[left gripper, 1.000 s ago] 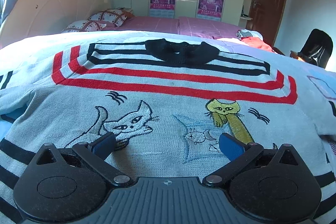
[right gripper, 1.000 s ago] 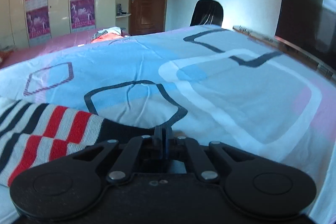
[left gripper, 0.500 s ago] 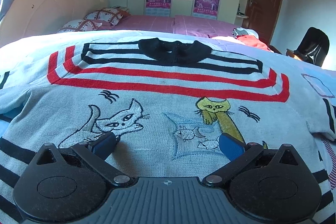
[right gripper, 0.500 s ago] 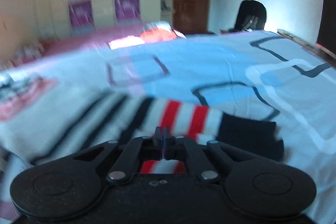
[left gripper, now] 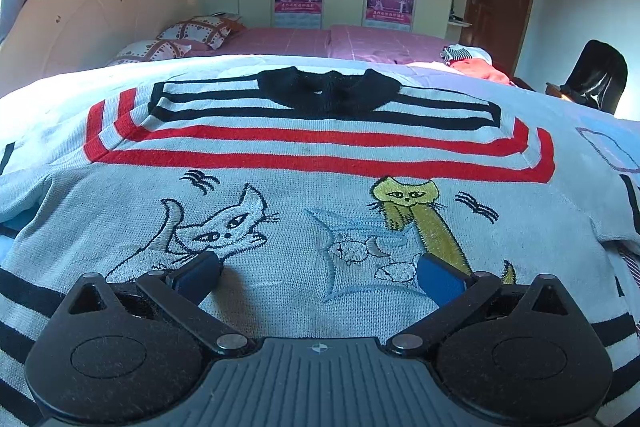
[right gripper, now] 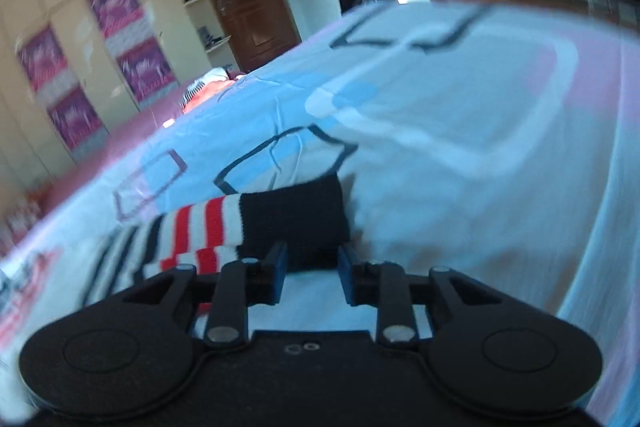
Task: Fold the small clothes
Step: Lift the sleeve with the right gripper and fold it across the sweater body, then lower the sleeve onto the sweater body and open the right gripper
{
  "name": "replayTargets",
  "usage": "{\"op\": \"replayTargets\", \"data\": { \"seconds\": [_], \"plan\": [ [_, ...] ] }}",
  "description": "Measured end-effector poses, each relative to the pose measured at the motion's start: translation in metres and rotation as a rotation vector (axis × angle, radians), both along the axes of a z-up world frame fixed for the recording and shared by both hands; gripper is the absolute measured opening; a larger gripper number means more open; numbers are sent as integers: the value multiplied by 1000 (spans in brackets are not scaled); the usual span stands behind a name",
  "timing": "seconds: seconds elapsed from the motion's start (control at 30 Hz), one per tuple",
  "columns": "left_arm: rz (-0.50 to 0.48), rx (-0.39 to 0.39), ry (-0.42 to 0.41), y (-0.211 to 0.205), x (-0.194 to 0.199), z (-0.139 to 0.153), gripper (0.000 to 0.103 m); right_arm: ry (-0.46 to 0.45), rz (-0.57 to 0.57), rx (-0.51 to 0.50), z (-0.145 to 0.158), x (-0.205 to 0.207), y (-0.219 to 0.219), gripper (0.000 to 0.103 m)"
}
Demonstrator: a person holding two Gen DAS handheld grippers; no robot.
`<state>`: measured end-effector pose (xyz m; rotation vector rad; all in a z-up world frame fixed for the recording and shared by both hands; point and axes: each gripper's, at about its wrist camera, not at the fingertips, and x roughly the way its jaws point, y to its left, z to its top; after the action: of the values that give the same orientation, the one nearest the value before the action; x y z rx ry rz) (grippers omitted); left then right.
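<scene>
1. Right tool: jaws opening, blue pads parted to a narrow gap, with the black cuff of the sweater's sleeve lying just ahead of the tips and a little of its near edge between them. Pads not seen pressing on the knit; frame blurred, so contact at the very edge cannot be told for sure.
2. Sleeve: striped red, white and black, stretched out flat to the side over the pale blue patterned bedspread.
3. Left tool: jaws wide, blue pads resting low over the sweater's front, one beside the white embroidered cat, the other at the foot of the yellow cat. Nothing pinched between them.
4. Sweater: spread face up on the bed, black collar at the far end, red and black stripes across the chest, hem nearest the left tool.
5. Step in hand, as a judgement: letting go of the sleeve once laid straight, i.e. still flattening and arranging before any fold.
6. Next move, as a judgement: calls for a fresh grip on the cuff or shoulder seam and a carry across the chest, keeping the body pinned so the knit does not drag or bunch.
</scene>
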<state>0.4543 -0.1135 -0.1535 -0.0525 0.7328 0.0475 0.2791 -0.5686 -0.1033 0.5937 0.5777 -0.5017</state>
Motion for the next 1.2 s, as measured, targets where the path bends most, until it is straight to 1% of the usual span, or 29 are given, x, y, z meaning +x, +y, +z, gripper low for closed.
{"op": "replayTargets", "data": {
  "seconds": [0.07, 0.1, 0.17, 0.23, 0.27, 0.3, 0.33, 0.37, 0.4, 0.43, 0.47, 0.5, 0.53, 0.6, 0.7, 0.8, 0.83, 0.87, 0.93, 1.0, 1.1, 1.2],
  "plan": [
    [-1, 2, 2, -1, 0, 0, 103, -41, -37, 128, -10, -2, -11, 31],
    [-3, 3, 3, -1, 1, 0, 103, -83, -65, 202, -18, -3, -19, 31],
    [-3, 3, 4, -1, 1, 0, 103, -170, -111, 312, -28, -1, -29, 34],
    [-4, 7, 7, -2, 2, 0, 103, -212, -125, 358, -33, 8, -35, 34],
    [-5, 10, 8, -2, 2, 0, 103, -220, -124, 366, -35, 14, -37, 31],
    [-5, 13, 9, -3, 4, 0, 103, -212, -113, 368, -37, 20, -37, 8],
    [-4, 15, 10, -3, 5, 0, 103, -178, -81, 343, -36, 29, -37, 6],
    [-3, 16, 11, -3, 5, 0, 103, -130, -57, 254, -28, 36, -33, 6],
    [-2, 16, 12, -3, 6, 0, 103, -86, -12, 95, -13, 38, -23, 5],
    [-3, 16, 12, -3, 5, 0, 103, -21, 48, -122, 1, 43, -4, 5],
    [-6, 16, 13, -2, 5, 0, 103, 55, 97, -299, 4, 46, 14, 5],
    [-8, 16, 13, -2, 4, 0, 103, 167, 133, -404, -6, 55, 22, 6],
    [-10, 15, 14, -2, 4, 0, 103, 197, 146, -405, -16, 59, 20, 6],
    [-13, 7, 18, 1, 1, 3, 103, 202, 156, -438, -13, 66, 24, 6],
    [-5, -7, 17, 11, -8, 8, 103, 188, 129, -403, -13, 73, 23, 6],
    [6, -20, 1, 29, -21, 17, 103, 133, 77, -310, -9, 71, 17, 6],
    [8, -17, -7, 36, -25, 21, 103, 98, 69, -295, -6, 66, 18, 6],
    [9, -14, -15, 43, -29, 24, 103, 70, 71, -304, -1, 66, 25, 6],
    [17, -17, -27, 58, -35, 30, 103, 12, 100, -322, 12, 60, 49, 6],
    [25, -36, -39, 74, -40, 34, 103, -51, 167, -329, 29, 72, 83, 6],
    [27, -59, -59, 98, -44, 39, 103, -121, 329, -338, 48, 98, 152, 6],
    [38, -77, -73, 125, -45, 42, 103, -144, 496, -301, 49, 124, 226, 6]
  ]
}}
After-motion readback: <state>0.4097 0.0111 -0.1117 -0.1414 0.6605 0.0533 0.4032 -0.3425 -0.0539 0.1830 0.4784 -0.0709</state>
